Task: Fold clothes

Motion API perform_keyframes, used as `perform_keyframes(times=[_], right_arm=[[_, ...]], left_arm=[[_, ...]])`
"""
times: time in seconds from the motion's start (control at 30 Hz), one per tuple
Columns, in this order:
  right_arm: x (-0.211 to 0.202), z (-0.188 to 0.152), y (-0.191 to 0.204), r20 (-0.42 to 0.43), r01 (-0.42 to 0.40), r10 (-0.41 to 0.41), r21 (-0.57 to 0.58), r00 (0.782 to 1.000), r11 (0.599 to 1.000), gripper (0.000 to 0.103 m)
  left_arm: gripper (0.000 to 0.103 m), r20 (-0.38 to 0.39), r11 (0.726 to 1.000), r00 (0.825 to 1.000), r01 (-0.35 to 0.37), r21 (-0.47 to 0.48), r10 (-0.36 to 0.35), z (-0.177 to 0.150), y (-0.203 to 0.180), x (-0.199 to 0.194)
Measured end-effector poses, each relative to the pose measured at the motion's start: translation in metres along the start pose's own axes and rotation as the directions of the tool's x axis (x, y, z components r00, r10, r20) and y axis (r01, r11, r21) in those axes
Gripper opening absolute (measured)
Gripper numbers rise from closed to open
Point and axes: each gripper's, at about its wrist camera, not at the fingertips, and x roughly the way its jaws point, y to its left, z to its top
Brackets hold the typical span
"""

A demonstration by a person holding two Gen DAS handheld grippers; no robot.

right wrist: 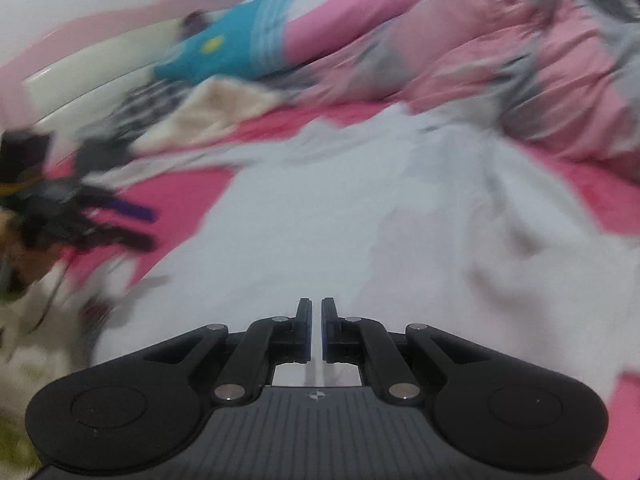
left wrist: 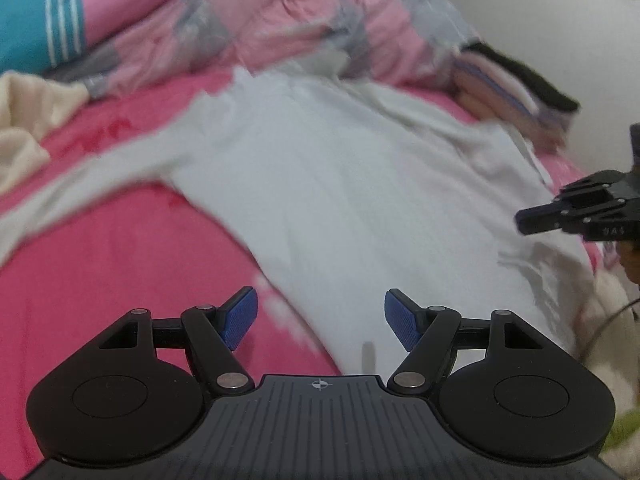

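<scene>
A white long-sleeved shirt [left wrist: 340, 184] lies spread flat on the pink bed sheet [left wrist: 100, 280], with one sleeve [left wrist: 100, 176] stretched out to the left. My left gripper [left wrist: 320, 312] hovers over the shirt's near hem, open, with nothing between its blue pads. My right gripper [right wrist: 316, 320] is shut over the shirt's [right wrist: 320, 220] body with only a thin slit between its fingers and no cloth in it. It also shows at the right edge of the left wrist view, the right gripper [left wrist: 532, 216] above the shirt's right side. Both views are blurred.
A rumpled pink and grey quilt [left wrist: 280, 20] fills the far side of the bed. A teal striped pillow [left wrist: 36, 20] and a cream cloth [left wrist: 24, 120] lie at the left. A stack of folded clothes [left wrist: 512, 92] sits by the white wall [left wrist: 560, 20].
</scene>
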Motion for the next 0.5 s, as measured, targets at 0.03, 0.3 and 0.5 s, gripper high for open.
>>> perform_keyframes(times=[0.03,0.3,0.5], right_arm=[[0.002,-0.008,0.000,-0.023,0.031,-0.031,-0.002,0.999,1.000,0.004],[-0.051,-0.036,0.007,0.112,0.059,-0.066,0.061,0.992,0.996,0.004],[-0.034,-0.067,0.037,0.049,0.055,-0.051,-0.071,0.997,0.996,0.004]], left_arm=[[0.071,-0.021,1.000,1.000,-0.006,0.001,0.006,-0.007,-0.004,0.002],[0.071,-0.043,0.996,0.996,-0.082,0.016,0.083,-0.024,-0.018,-0.024],[0.071,-0.140,0.991,0.989,-0.030,0.128,0.048,-0.048,-0.062,-0.005]])
